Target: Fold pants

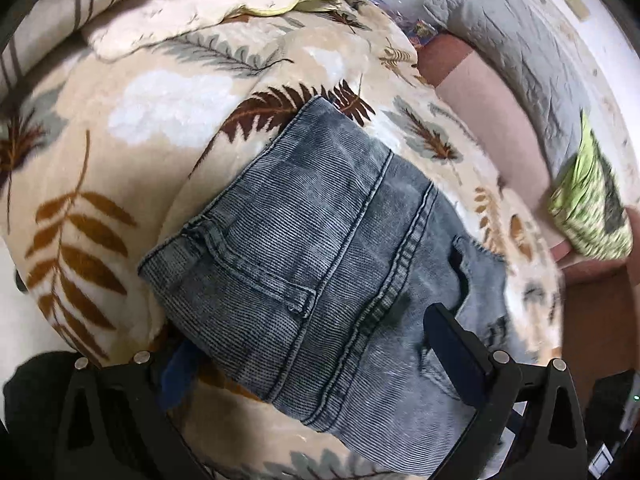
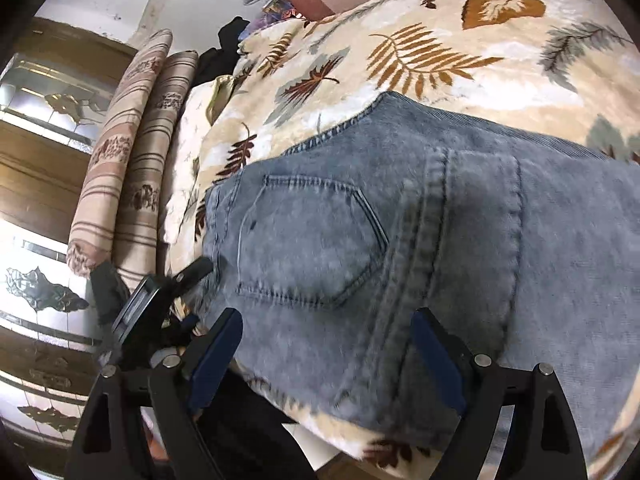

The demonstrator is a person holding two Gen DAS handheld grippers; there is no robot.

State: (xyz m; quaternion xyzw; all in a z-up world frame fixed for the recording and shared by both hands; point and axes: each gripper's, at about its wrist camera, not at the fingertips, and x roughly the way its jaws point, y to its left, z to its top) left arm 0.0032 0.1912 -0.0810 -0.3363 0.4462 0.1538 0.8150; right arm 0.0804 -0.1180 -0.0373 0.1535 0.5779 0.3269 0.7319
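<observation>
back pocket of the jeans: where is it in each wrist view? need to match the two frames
Left wrist: the back pocket sits left of centre on the jeans, its point aimed at the lower right, ahead of the open left hand-held gripper.
Right wrist: the pocket is centre-left, point aimed right, above the open right hand-held gripper.
Shared landmark: the double-stitched seam beside the pocket, on the leaf-print blanket.

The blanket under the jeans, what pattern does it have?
Cream blanket with brown, orange and grey leaves and ferns; the right wrist view shows it best.
</observation>
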